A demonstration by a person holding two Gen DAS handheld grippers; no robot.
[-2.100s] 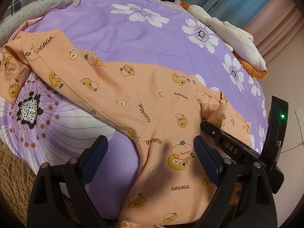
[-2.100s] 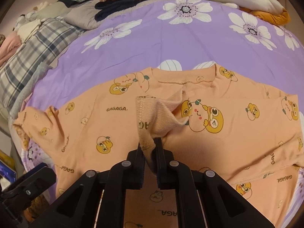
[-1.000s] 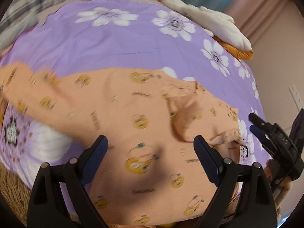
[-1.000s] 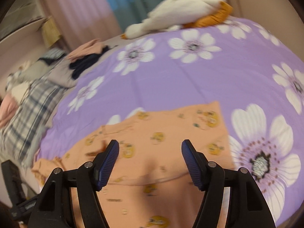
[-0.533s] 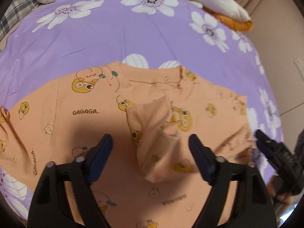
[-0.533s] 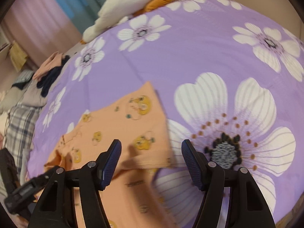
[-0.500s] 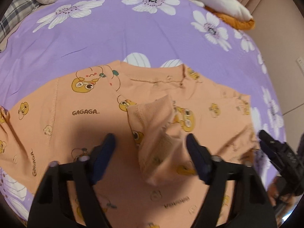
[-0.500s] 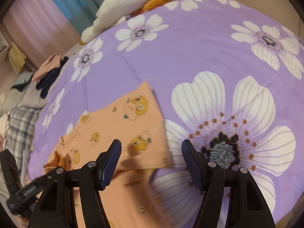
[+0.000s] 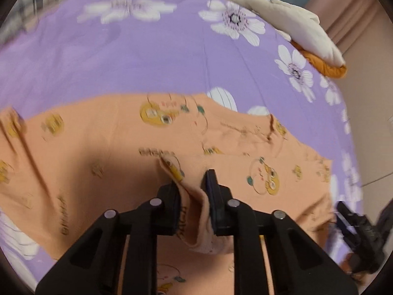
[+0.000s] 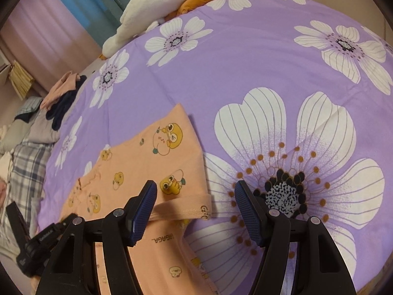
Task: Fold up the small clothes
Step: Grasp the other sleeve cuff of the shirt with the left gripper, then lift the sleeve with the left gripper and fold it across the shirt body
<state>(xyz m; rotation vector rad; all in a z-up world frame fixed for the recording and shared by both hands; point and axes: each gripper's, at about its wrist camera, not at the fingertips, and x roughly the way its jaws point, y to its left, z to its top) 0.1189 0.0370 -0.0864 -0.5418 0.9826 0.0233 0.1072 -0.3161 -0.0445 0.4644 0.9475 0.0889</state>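
An orange child's shirt (image 9: 103, 147) printed with yellow cartoon characters lies spread on a purple flowered bedsheet (image 9: 147, 56). My left gripper (image 9: 194, 191) is shut on a folded-over flap of the shirt (image 9: 196, 211), near the shirt's middle. In the right wrist view my right gripper (image 10: 194, 209) is open and empty, just above the cuff (image 10: 186, 211) of the shirt's sleeve (image 10: 157, 157), which lies flat on the sheet (image 10: 245, 61). The right gripper (image 9: 361, 233) shows at the lower right edge of the left wrist view.
A cream and orange plush toy (image 9: 294, 24) lies at the bed's far edge, also seen in the right wrist view (image 10: 167, 7). A plaid blanket (image 10: 24, 172) and a pile of dark and pink clothes (image 10: 63, 98) lie at the left. Curtains hang behind.
My left gripper has moved down onto the shirt and shut on the raised flap. My right gripper stays open and has shifted slightly along the sleeve end.
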